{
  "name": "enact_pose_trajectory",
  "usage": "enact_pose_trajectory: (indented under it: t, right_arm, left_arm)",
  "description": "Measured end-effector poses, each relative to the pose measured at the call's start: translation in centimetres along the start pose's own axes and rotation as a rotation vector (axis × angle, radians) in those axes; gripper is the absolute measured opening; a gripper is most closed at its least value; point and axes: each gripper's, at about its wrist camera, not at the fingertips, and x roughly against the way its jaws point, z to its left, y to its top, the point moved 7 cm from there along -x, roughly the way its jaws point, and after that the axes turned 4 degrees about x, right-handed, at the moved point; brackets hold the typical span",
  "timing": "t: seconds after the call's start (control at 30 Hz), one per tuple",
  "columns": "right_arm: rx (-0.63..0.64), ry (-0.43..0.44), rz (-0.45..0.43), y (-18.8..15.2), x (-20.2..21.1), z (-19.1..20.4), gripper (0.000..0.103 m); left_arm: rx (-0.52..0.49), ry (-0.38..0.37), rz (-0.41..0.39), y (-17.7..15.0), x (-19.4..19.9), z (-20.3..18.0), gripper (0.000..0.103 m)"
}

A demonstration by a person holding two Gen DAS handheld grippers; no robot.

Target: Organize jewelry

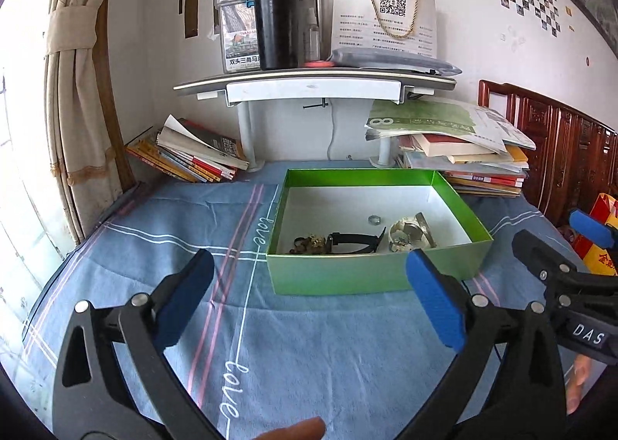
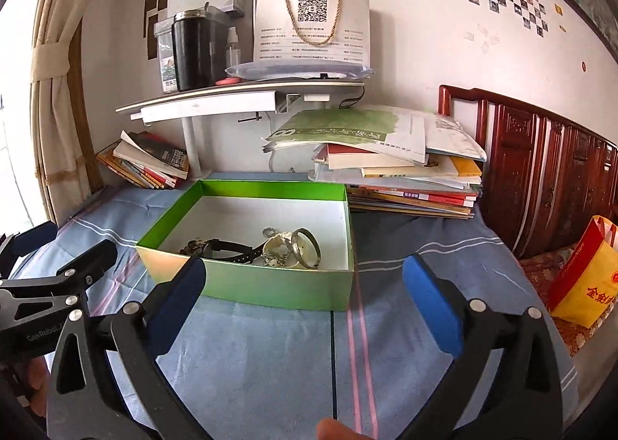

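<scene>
A green box (image 1: pixel 347 277) with a white floor sits on the blue cloth; it also shows in the right wrist view (image 2: pixel 270 285). Inside lie a black-strapped watch (image 1: pixel 353 239) (image 2: pixel 228 248), a small ring (image 1: pixel 374 220) (image 2: pixel 268 232), a pale bead bracelet (image 1: pixel 401 235) (image 2: pixel 276 247), a metal bangle (image 2: pixel 307 248) and a dark beaded piece (image 1: pixel 311 243). My left gripper (image 1: pixel 309 285) is open and empty, in front of the box. My right gripper (image 2: pixel 303 285) is open and empty, near the box's front wall; it also shows at the right of the left wrist view (image 1: pixel 560 243).
Book stacks lie behind the box at left (image 1: pixel 189 154) and right (image 1: pixel 471 154). A white stand (image 1: pixel 316 86) holds a black flask (image 1: pixel 276 26) and a paper bag (image 1: pixel 386 15). A wooden headboard (image 2: pixel 540 169) and a yellow-red bag (image 2: pixel 583 277) are at the right.
</scene>
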Motion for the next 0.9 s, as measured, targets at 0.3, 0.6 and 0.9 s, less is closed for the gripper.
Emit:
enact_pose_trajectory:
  t: [0.3,0.6,0.9]
  right_arm:
    - [0.006,0.01,0.014,-0.35,-0.4,0.73,0.1]
    - [0.008,0.009,0.014,-0.35,-0.4,0.67,0.1]
    - [0.007,0.004,-0.001,-0.3,0.03,0.67,0.1]
  left_arm:
    - [0.003,0.002,0.004,-0.26,0.06,0.34,0.099]
    - [0.001,0.001,0.003,-0.25,0.18,0.34,0.099]
    - [-0.009,0.003,0.004,-0.42,0.31,-0.07,0.099]
